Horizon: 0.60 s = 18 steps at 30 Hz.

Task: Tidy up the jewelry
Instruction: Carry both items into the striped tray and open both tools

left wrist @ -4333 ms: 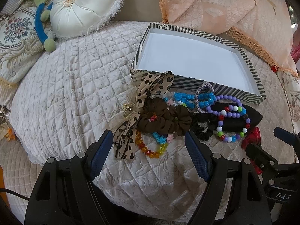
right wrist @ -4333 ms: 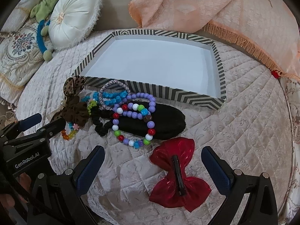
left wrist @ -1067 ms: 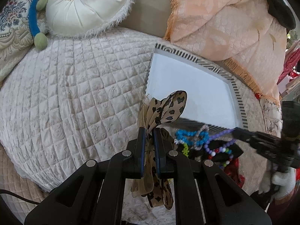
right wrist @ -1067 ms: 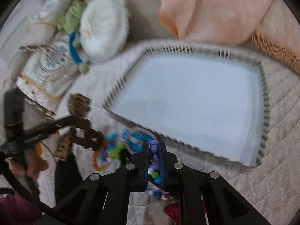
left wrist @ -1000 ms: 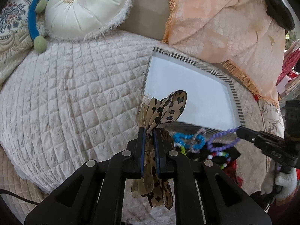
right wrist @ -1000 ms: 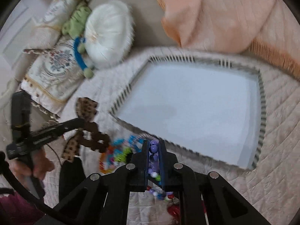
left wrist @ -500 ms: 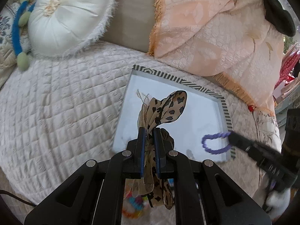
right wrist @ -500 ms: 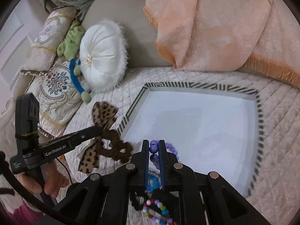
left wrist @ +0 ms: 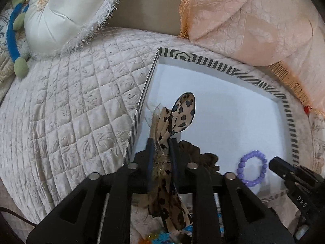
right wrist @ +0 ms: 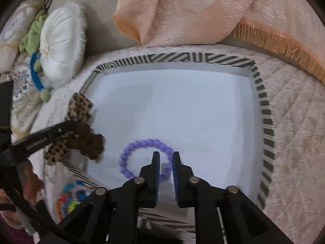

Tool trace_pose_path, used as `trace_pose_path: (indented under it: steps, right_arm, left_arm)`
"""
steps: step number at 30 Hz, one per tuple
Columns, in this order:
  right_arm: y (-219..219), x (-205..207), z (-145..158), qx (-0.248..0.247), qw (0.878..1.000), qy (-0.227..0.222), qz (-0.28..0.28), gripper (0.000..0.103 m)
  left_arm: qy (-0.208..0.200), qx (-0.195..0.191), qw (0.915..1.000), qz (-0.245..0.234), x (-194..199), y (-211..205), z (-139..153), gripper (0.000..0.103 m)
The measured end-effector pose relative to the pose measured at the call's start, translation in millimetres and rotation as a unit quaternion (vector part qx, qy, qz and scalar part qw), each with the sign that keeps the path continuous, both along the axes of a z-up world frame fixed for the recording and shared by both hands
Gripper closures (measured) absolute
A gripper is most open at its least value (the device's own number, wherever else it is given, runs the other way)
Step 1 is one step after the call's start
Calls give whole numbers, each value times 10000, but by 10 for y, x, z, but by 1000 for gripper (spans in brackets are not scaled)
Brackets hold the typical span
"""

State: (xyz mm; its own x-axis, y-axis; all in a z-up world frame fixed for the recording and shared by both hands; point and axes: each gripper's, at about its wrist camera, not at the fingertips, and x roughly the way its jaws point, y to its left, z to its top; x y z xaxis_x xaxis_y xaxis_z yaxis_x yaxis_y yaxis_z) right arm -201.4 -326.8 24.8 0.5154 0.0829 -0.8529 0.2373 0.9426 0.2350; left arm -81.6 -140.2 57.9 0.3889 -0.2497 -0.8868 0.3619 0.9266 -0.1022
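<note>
Over the near left corner of the striped tray, the left gripper points steeply down with the leopard-print bow between its fingers. Its jaws are opening, a narrow gap showing, and the bow's gathered middle still sits between the pads, one loop sticking up past the fingertips and the tails hanging below. A brown scrunchie attached to the bow bulges out just right of the fingers, above the tray's white floor.

From the right wrist view, the right gripper hangs over the near part of the tray floor. Its jaws are opening too, standing slightly apart, and the purple bead bracelet lies flat on the white floor under them, its ring passing behind and between the fingertips; the pads do not appear to press on it. In the left wrist view the same bracelet lies near the tray's near right corner, just beside the tip of the right gripper.

The tray rests on a quilted cream bedspread. Off the tray's near edge, some bright beaded bracelets lie on the quilt, blurred. Beyond the tray's far edge are a round white cushion and a peach fringed blanket.
</note>
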Motion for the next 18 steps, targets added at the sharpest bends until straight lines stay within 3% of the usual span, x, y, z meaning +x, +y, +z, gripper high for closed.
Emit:
trace_pose_path:
  steps: [1,3,12,18]
  right_arm:
    - [16,-20,9,-109,9999,-2,25,73]
    - [52,-71,29,-215,9997,-24,72,66]
    - [317,-445,306,-509,9977,-416,150,66]
    - [487,-661,453,-393,9977,-530,183,66]
  left_arm:
    - [-41,21,10000,-14,-13,3,2,67]
    - [-109,4,9999,-30,-48,11,22,53]
    - [-428,-18,9990,-141,-412,203,268,51]
    - [-680,60,9975,-194,-766,386,400,51]
